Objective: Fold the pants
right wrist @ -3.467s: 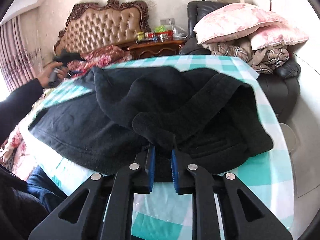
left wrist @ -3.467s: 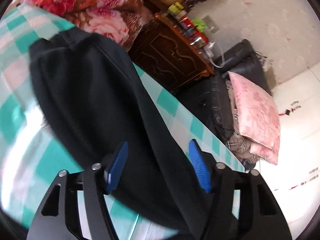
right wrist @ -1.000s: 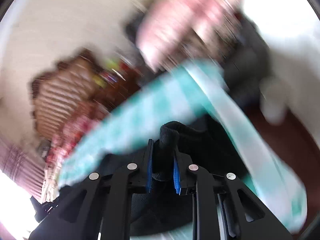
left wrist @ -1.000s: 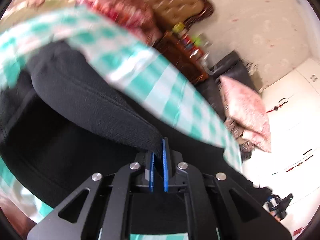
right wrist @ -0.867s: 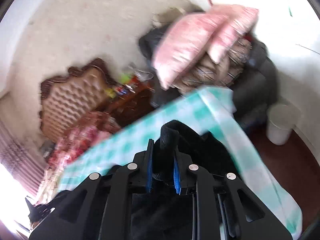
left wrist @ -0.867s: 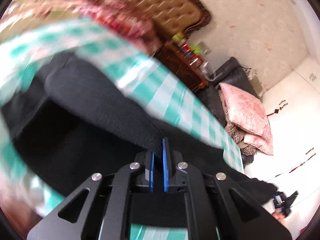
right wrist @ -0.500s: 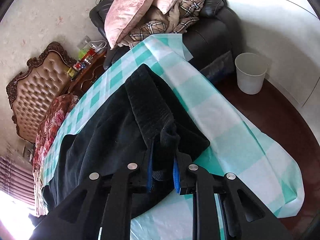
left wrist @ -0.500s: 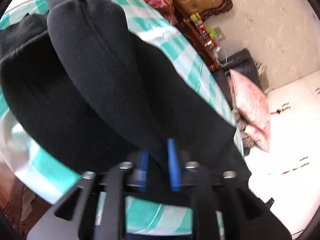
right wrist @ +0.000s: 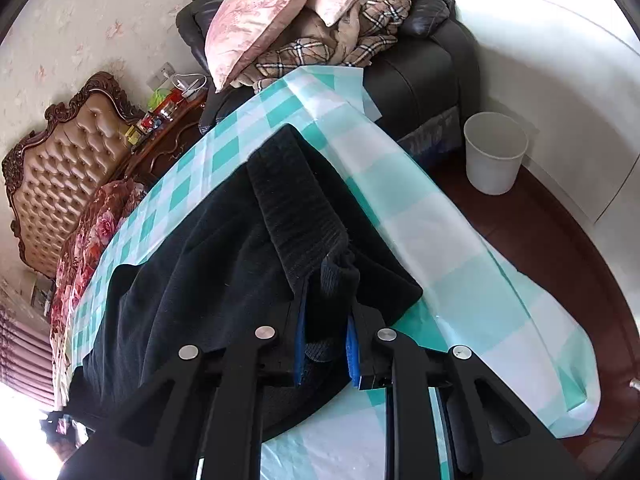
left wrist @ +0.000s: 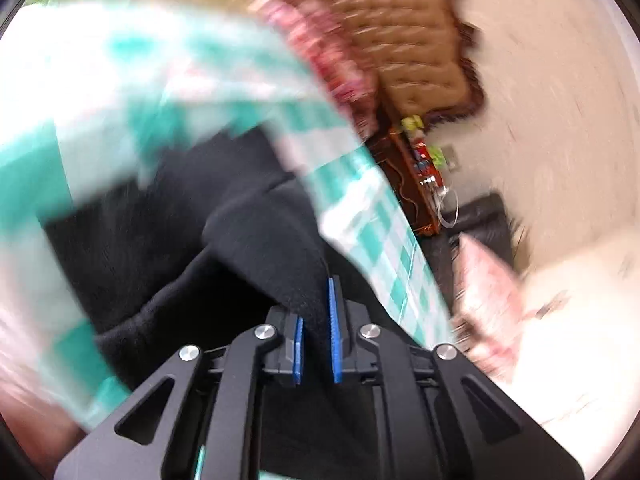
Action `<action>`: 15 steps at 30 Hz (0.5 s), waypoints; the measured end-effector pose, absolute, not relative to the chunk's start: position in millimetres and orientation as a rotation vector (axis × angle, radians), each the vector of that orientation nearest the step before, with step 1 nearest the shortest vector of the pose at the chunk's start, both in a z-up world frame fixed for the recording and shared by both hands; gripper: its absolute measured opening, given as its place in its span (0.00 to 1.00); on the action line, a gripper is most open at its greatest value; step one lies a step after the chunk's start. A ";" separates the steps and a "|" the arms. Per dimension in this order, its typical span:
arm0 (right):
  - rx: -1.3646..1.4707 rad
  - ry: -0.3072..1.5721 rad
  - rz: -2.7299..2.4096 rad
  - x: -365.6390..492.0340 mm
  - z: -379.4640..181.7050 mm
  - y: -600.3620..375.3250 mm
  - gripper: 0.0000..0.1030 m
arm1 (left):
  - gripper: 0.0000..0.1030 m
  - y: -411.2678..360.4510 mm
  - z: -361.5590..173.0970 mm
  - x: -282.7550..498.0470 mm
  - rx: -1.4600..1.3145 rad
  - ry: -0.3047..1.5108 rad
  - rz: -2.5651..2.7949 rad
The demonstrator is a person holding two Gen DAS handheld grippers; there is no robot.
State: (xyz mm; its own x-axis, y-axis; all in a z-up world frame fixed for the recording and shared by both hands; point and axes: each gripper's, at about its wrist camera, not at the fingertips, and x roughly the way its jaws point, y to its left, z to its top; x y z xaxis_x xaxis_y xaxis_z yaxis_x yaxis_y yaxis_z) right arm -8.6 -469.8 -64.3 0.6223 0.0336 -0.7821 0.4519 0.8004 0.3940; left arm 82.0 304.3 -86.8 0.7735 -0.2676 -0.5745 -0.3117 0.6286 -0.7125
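Both tools are pinching the black fleece pants [right wrist: 192, 280] lying across the teal-and-white checked worktop [right wrist: 460, 240], the right tool [right wrist: 325, 336] at the ribbed waistband, the left tool [left wrist: 316, 340] at a blurred fold, suggesting a mid-fold carry that next calls for laying the edges level.

A teal-and-white checked tablecloth [right wrist: 432, 216] is seen across the frame centre. A tufted tan headboard [right wrist: 68, 156] is seen at the left edge, with a floral blanket [right wrist: 86, 240] below it. Pink pillows [right wrist: 272, 8] and a plaid blanket [right wrist: 340, 40] are piled on a black sofa [right wrist: 424, 76] at upper centre. A white bin [right wrist: 494, 152] is seen at right on dark flooring.
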 end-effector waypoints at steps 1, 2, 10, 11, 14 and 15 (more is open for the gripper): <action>0.616 0.872 -0.257 -9.8 -63.2 -470.3 0.19 | 0.10 298.2 -75.3 74.7 -0.859 0.696 0.041; 0.617 0.873 -0.261 -9.4 -64.8 -470.7 0.19 | 0.10 290.9 -67.2 61.1 -0.809 0.690 0.073; 0.573 0.898 -0.273 -5.9 -65.7 -468.5 0.19 | 0.33 317.7 -158.7 28.5 -1.056 0.835 0.123; 0.568 0.902 -0.274 -4.5 -65.5 -468.0 0.19 | 0.37 323.9 -153.8 30.7 -1.045 0.809 0.131; 0.554 0.915 -0.285 -0.4 -64.7 -466.6 0.19 | 0.30 337.1 -149.5 39.9 -1.082 0.778 0.121; 0.549 0.917 -0.282 -0.8 -60.7 -466.2 0.19 | 0.15 338.1 -148.8 43.6 -1.072 0.785 0.121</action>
